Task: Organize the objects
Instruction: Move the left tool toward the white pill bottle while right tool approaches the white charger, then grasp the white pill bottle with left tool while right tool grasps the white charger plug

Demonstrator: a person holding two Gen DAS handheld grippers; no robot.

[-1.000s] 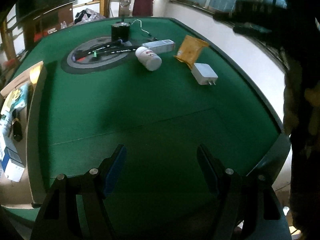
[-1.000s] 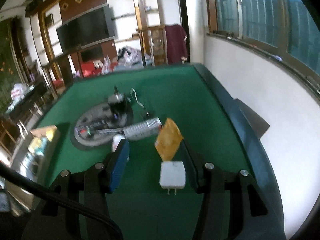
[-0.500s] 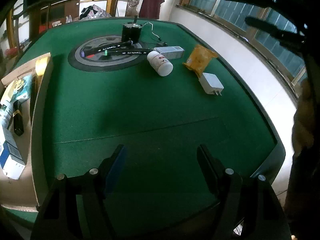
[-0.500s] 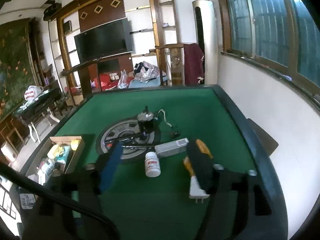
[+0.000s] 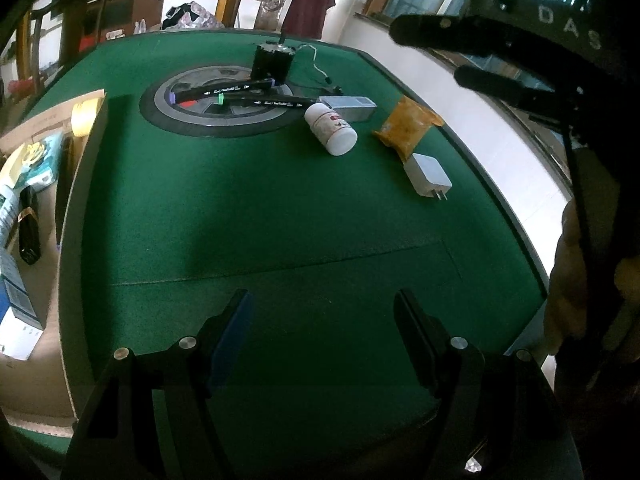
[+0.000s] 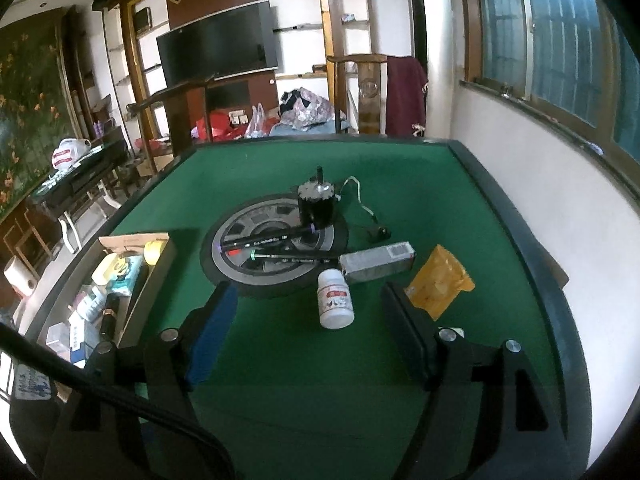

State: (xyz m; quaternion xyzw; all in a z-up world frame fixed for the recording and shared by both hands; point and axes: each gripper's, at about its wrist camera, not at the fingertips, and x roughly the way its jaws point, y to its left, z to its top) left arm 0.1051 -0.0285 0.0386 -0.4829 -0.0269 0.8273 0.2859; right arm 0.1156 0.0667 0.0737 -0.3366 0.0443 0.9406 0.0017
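Both tools gape empty; only left wrist view shows white charger (image 5: 427, 174) whole.

I see two pens (image 6: 264, 240) lying on the disc (image 6: 276, 256), the bottle (image 6: 335, 299) just before it, the pouch (image 6: 438, 282) right, the box (image 6: 132, 280) left.

Green felt table (image 6: 400, 168) w/ dark raised rim fills the fgd. Right side: white wall (image 6: 532, 168) under a row of wood-framed windows (image 6: 560, 36), daylight coming in. Far end: wooden chair (image 6: 370, 92) w/ maroon cloth (image 6: 406, 96) draped on it, tall white column unit (image 6: 430, 48) beside it, dark TV (image 6: 218, 50) set in brown wood shelving. Left: floral wall panel (image 6: 28, 100), dark low cabinet (image 6: 76, 178).
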